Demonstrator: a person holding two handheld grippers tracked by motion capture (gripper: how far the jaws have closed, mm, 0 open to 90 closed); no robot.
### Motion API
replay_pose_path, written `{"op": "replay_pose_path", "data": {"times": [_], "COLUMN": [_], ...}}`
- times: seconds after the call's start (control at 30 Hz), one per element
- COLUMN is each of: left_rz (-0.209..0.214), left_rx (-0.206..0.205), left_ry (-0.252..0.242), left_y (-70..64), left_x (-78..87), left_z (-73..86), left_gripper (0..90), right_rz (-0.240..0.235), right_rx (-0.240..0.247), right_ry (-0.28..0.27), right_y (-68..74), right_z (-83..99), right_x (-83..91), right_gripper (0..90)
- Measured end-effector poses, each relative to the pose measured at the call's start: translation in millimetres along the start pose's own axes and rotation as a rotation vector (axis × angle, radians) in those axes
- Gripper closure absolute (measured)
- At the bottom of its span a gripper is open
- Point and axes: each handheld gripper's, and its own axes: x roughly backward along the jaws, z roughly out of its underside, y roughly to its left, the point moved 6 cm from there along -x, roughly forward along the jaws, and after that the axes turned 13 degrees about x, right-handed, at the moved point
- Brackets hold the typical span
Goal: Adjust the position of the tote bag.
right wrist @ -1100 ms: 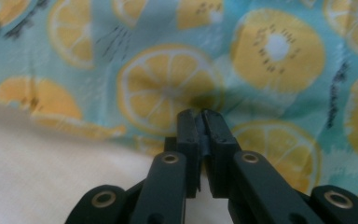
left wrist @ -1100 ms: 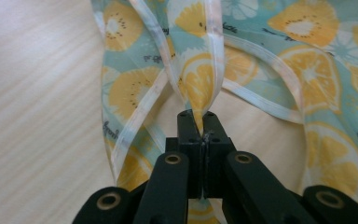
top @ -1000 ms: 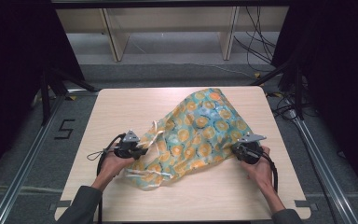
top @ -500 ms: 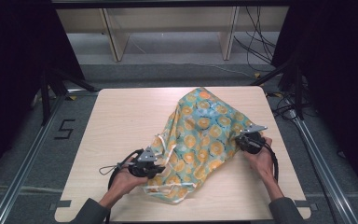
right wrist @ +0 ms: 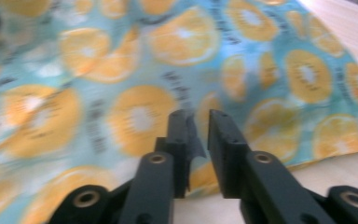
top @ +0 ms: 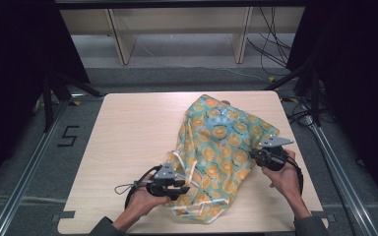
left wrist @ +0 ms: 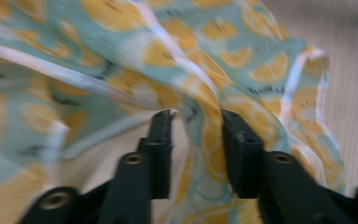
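- One piece of cloth [top: 221, 152] is handled by both grippers — a thin fabric in teal with an orange-slice print and pale edging. It lies crumpled on the table [top: 128, 142], from the far middle toward the near edge, right of the centre.
- Judged from its folds and drape, the cloth is light and very soft; no shape is kept by it, so it must be taken at two points well apart. A hem or a corner is the best place, because the pale edging [left wrist: 307, 70] gives a thicker line that should slip less between the jaws.
- At the near left side of the cloth, the left gripper [top: 174, 188] is seen. In the left gripper view its jaws stand partly open, with a fold of cloth [left wrist: 205, 126] between them; the fold is not visibly pinched.
- At the right edge of the cloth, the right gripper [top: 262, 156] is held. In the right gripper view its jaws are nearly closed, and a small fold of the cloth edge [right wrist: 196, 135] is clamped between them.
- What kind of article it is — a bag, an apron or a cover — cannot be told, as much is folded under. Both gripper views are blurred, so the fine print is not readable.
- Part of the near hem is covered by the left hand [top: 145, 201].
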Motion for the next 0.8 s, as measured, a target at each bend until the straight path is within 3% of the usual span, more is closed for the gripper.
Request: {"op": "replay_pose_path", "data": {"times": [0.03, 0.07, 0.13, 0.17, 0.2, 0.23, 0.27, 0.3, 0.33, 0.43, 0.47, 0.5, 0.53, 0.6, 0.7, 0.77, 0.8], "left_rz": [-0.012, -0.018, -0.032, -0.057, -0.085, -0.122, -0.122, -0.147, -0.154, -0.181, -0.174, -0.154, -0.147, -0.092, -0.085, -0.076, -0.072], "left_rx": [0.027, 0.026, 0.072, 0.065, 0.055, 0.052, 0.052, 0.114, 0.14, 0.175, 0.206, 0.22, 0.228, 0.284, 0.261, 0.266, 0.27], "left_ry": [-0.038, -0.057, -0.119, -0.144, -0.141, -0.151, -0.151, -0.162, -0.162, -0.111, -0.131, -0.108, -0.109, -0.121, -0.118, -0.121, -0.113], "left_y": [5.4, 11.7, 23.1, 30.2, 38.2, 47.3, 47.3, 65.1, 73.0, 93.5, 95.9, 98.5, 100.3, 100.8, 97.7, 97.0, 97.3], "left_x": [7.4, 16.0, 31.2, 36.8, 40.1, 40.7, 40.7, 38.0, 35.3, 27.7, 22.9, 18.5, 17.1, 16.6, 22.7, 26.8, 28.5], "left_z": [-6.7, -13.7, -30.2, -38.7, -46.1, -53.0, -53.0, -64.9, -69.5, -76.5, -79.6, -81.3, -83.3, -91.1, -102.5, -110.5, -113.8], "left_gripper": [59.3, 59.3, 58.0, 55.8, 54.3, 53.2, 51.8, 48.6, 47.2, 42.3, 41.5, 41.7, 40.4, 38.1, 36.9, 36.6, 36.0], "right_rz": [-0.008, -0.02, -0.022, -0.033, -0.042, -0.039, -0.036, -0.046, -0.05, -0.066, -0.072, -0.077, -0.078, -0.076, -0.068, -0.074, -0.084], "right_rx": [0.004, -0.004, -0.018, -0.02, -0.037, -0.02, -0.019, -0.022, -0.02, -0.032, -0.004, -0.026, -0.018, -0.014, -0.001, 0.0, -0.034], "right_ry": [-0.001, 0.01, -0.002, 0.01, 0.013, 0.014, 0.011, 0.028, 0.029, 0.033, 0.019, 0.027, 0.035, 0.028, 0.005, 0.0, 0.018], "right_y": [4.7, 9.7, 16.3, 19.4, 23.1, 24.1, 26.4, 29.2, 30.2, 35.1, 34.4, 36.8, 37.3, 37.5, 36.4, 36.9, 39.9], "right_z": [-0.2, 0.9, 2.6, 4.2, 4.6, 6.0, 6.4, 7.3, 7.5, 8.8, 8.8, 9.3, 10.0, 9.8, 8.3, 8.1, 9.0], "right_x": [2.4, 5.0, 7.8, 10.1, 12.1, 13.1, 13.6, 15.8, 16.2, 18.3, 17.7, 18.5, 19.3, 20.8, 23.5, 25.2, 26.5], "right_gripper": [73.9, 70.4, 64.1, 63.1, 62.1, 61.2, 60.7, 59.9, 59.6, 58.5, 58.1, 57.8, 57.6, 57.3, 57.3, 57.2, 57.2]}}
